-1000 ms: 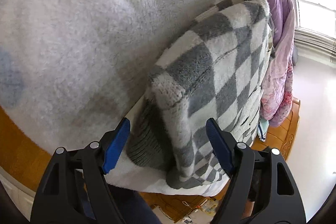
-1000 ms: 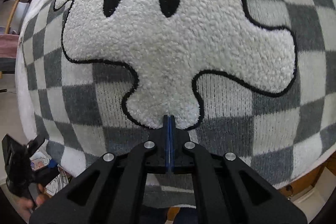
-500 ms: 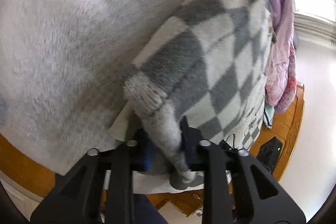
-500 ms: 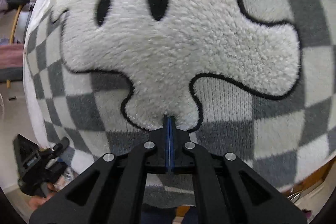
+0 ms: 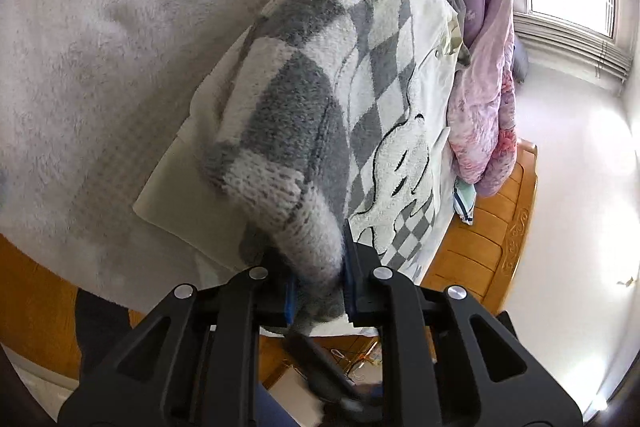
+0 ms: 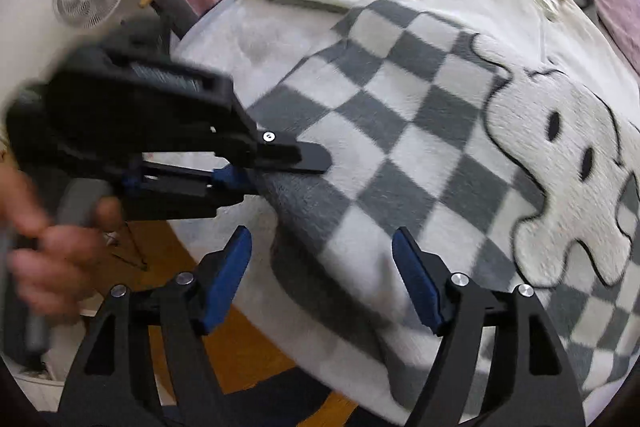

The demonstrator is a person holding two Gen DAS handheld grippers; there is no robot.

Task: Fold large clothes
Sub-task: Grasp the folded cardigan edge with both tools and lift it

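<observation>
The left gripper (image 5: 318, 277) is clamped on a grey corner of the checkered sweater (image 6: 400, 131) — lifting it at the bed's (image 5: 100, 47) wooden foot edge. The right gripper (image 6: 322, 275) hovers wide apart over the sweater, touching nothing — the rest lies flat on the bed.

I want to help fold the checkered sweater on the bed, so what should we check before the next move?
1. Left gripper shut on the sweater edge: ok, cloth is pinched between its blue pads.
2. Right gripper ready to grab: ok, its jaws are wide open and hold nothing.
3. Sweater lying on the bed: ok, it rests on the white fuzzy cover.
4. Ghost picture facing up: ok.
5. How thick the pinched cloth is: cannot tell, the gripper hides it.
6. Pink and purple bedding away from the sweater: ok, it lies apart along the bed's far side.
</observation>
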